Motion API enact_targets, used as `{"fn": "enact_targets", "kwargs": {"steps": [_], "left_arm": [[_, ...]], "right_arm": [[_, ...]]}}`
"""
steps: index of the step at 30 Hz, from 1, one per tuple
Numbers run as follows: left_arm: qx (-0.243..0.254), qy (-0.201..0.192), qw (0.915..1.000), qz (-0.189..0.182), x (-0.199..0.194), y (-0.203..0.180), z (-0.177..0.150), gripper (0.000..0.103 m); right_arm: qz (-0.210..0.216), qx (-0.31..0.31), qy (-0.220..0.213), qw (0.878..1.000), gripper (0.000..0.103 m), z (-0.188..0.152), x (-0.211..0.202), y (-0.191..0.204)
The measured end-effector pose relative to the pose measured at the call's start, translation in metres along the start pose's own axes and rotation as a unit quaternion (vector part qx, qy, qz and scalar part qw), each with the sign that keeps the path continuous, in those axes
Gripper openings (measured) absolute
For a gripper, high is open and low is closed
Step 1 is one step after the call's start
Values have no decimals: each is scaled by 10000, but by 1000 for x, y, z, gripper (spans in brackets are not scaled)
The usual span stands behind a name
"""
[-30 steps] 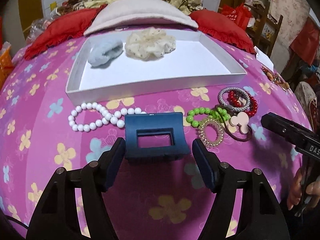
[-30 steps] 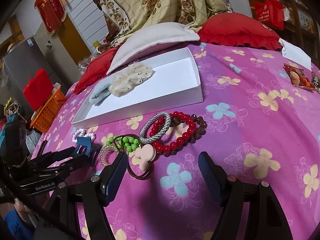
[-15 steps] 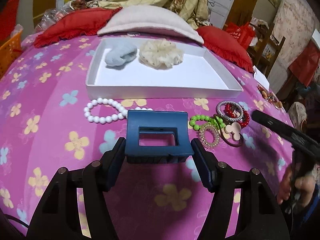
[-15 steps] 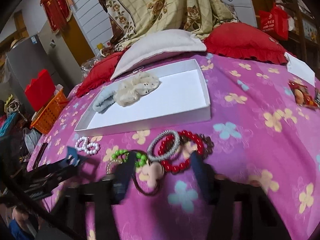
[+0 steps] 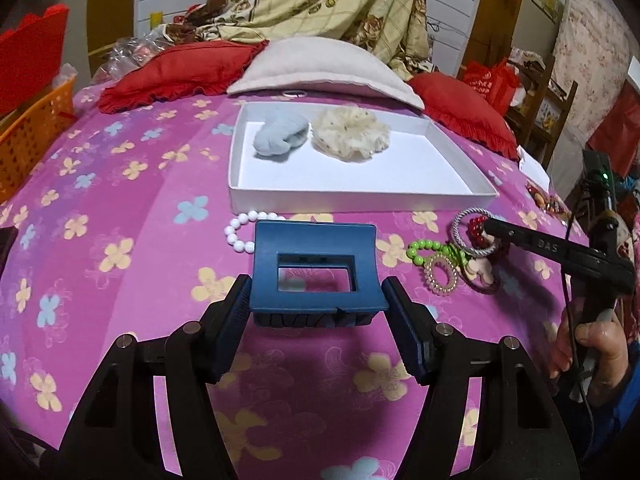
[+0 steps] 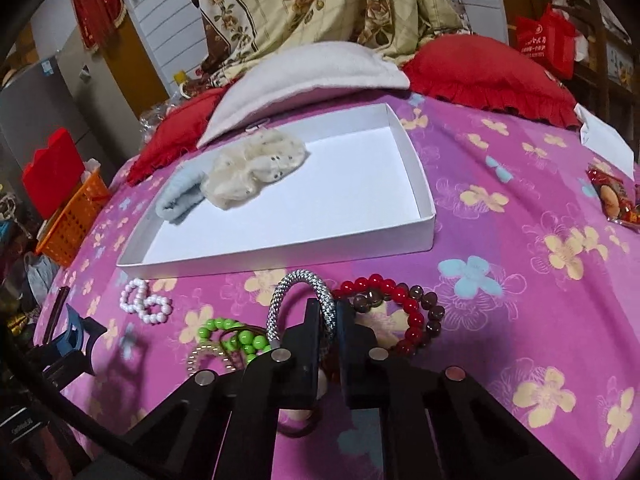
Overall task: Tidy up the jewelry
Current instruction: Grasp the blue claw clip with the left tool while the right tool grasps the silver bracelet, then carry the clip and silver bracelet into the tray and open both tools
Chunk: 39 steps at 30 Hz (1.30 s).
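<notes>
A dark blue claw clip [image 5: 316, 268] sits squeezed between the pads of my left gripper [image 5: 316, 308], raised a little above the pink flowered bedspread. My right gripper [image 6: 329, 320] is shut on the near rim of a silver rope bracelet [image 6: 300, 280], which stands up from the pile; the left wrist view shows its tip [image 5: 486, 229] there. A white tray [image 5: 360, 200] lies behind, holding a pale blue scrunchie [image 5: 280, 142] and a cream scrunchie [image 5: 350, 136]. Red beads [image 6: 392, 292], green beads [image 6: 236, 330] and white pearls [image 6: 144, 300] lie on the spread.
Behind the tray are red pillows [image 5: 180, 76] and a pale cushion [image 5: 320, 68]. An orange basket [image 5: 28, 140] stands at the bed's left edge. A snack packet [image 6: 612, 196] lies at the right. A brown bead bracelet [image 6: 434, 312] and a gold spiral tie [image 5: 442, 278] share the pile.
My left gripper closed on the blue clip and lifted it off the spread. My right gripper went from wide open to shut on the silver bracelet.
</notes>
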<state>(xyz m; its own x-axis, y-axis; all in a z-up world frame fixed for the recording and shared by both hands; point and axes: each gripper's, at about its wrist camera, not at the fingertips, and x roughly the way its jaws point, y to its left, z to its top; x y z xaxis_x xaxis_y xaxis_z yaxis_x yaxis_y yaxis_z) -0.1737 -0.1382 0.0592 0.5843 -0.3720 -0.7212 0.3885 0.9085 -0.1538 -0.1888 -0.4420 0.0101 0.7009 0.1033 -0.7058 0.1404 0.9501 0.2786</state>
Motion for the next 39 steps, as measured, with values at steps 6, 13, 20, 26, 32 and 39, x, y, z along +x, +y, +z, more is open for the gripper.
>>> {"fn": "enact_targets", "kwargs": {"steps": [6,13,20,26,32,39], "left_arm": [[-100,-60,9999,-100,-12,5,9,66],[-157,86,9994,-308,-5,10,44,66],[196,305,9993,-76,42,4,87,66],[166,713,9972,162,96,10,103,66],[84,815,9963,257,118,21,108,66],[-100,669,9977,31,109,30,115,66]], "right_arm": [[249,-16,-344,9991,7,15,-33,8],[576,39,-369,9977,7,50,-33,18],[806,328,39,9962,7,74,18,21],[1051,566,470,9917,7,81,73,33],[1112,533,651,9902,7,82,102,44],[913,352,662,9930,17,81,107,53]]}}
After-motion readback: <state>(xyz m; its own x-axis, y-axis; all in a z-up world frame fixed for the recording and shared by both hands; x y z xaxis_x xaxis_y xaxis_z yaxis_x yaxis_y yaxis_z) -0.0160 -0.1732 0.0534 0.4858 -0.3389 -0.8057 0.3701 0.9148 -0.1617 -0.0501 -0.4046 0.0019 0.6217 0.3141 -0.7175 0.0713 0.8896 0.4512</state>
